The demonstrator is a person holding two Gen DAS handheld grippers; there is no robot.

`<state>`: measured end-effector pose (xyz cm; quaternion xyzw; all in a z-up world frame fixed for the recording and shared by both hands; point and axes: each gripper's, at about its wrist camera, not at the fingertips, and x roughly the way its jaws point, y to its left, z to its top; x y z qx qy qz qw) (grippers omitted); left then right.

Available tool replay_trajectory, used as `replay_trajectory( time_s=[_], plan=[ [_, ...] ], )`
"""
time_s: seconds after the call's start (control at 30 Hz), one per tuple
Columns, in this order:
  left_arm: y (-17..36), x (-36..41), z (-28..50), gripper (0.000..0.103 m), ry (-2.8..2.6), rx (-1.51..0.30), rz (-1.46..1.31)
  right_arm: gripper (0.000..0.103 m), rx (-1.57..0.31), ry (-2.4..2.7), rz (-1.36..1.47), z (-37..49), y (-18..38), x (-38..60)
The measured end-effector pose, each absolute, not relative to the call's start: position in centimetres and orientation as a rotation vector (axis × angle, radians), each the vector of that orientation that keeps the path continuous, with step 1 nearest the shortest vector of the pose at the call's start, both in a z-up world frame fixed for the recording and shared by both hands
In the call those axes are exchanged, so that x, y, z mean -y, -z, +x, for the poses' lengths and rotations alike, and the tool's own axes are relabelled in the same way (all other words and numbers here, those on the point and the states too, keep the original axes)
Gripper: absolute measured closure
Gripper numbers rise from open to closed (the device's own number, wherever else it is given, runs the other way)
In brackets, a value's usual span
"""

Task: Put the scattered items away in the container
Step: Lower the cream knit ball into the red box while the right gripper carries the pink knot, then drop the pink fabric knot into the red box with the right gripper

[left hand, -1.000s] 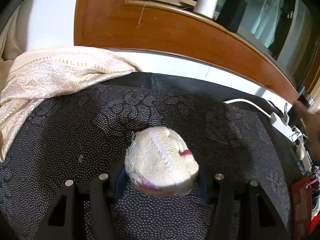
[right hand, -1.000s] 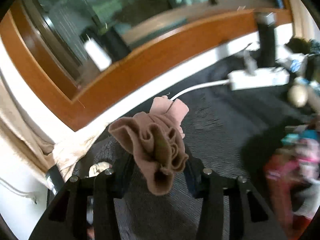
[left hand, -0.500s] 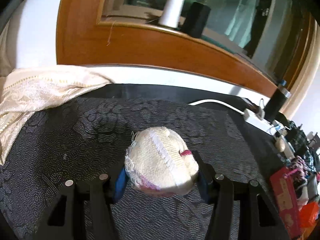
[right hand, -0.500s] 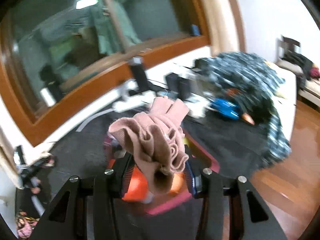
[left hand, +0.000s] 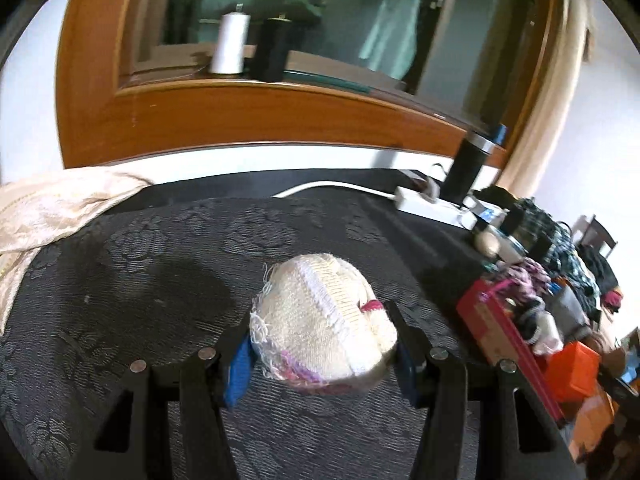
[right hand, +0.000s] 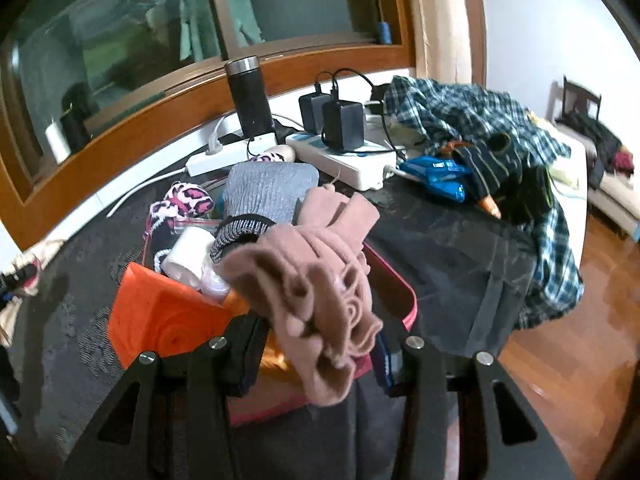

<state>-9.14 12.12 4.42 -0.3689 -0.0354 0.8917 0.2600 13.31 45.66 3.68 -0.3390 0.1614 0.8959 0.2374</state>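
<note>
My left gripper [left hand: 322,354] is clamped on a cream sock ball [left hand: 322,330], pink stitch on top, frayed threads at its left edge. It's held clear above the dark patterned cloth [left hand: 140,280] covering the table. Cream drape [left hand: 52,208] lies at the far left edge. On the wooden window sill [left hand: 240,108]: white thread spool [left hand: 231,44] and a black one just beside it.

My right gripper [right hand: 316,354] is clamped on a bunched pink-brown sock [right hand: 320,288], which hangs over the near end of the red container [right hand: 402,288]. The container sits at the table's right side; in the left wrist view it's far right [left hand: 504,336], well apart from the sock ball.

Already in the container: orange block [right hand: 160,316], white roll [right hand: 186,258], grey knit sock [right hand: 268,192], pink leopard-print sock [right hand: 186,198].

Behind it: black flask [right hand: 250,96], upright, white power strip [right hand: 218,158], two black adapters [right hand: 340,118] plugged into a second strip. Plaid cloth [right hand: 460,116] heaped to the right, blue packet [right hand: 436,174] beside it.

Cannot tell whether the pink-brown sock touches the contents below.
</note>
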Motion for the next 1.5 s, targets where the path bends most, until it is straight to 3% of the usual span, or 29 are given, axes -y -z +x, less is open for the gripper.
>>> replay_trajectory(
  time_s=[0.63, 0.97, 1.0, 1.1, 1.17, 1.2, 1.5],
  plan=[
    [-8.7, -31.4, -0.7, 0.044, -1.969, -0.082, -0.861, 0.055, -0.467, -2.683, -0.902, 14.6, -3.2, -46.0],
    [-4.4, -37.3, -1.4, 0.043, -1.914, -0.168, -0.970, 0.055, -0.476, -2.756, -0.930, 13.5, -1.9, -45.9],
    [-4.4, -37.2, -1.5, 0.043, -1.912, -0.164, -0.970, 0.054, -0.483, -2.756, -0.934, 13.5, -1.8, -46.0],
    [-4.4, -36.9, -1.8, 0.026, -1.915, -0.167, -0.985, 0.044, -0.455, -2.762, -0.927, 13.8, -1.9, -45.5],
    [-4.7, -36.4, -1.7, 0.024, -1.921, -0.163, -0.976, 0.029, -0.447, -2.773, -0.906, 14.4, -2.5, -45.3],
    [-4.9, -36.1, -1.7, 0.024, -1.924, -0.160, -0.971, 0.027, -0.443, -2.776, -0.874, 14.9, -3.0, -45.3],
    [-8.1, -32.6, -1.7, 0.024, -1.970, -0.085, -0.869, 0.025, -0.536, -2.683, -0.678, 19.5, -6.5, -48.0]
  ],
)
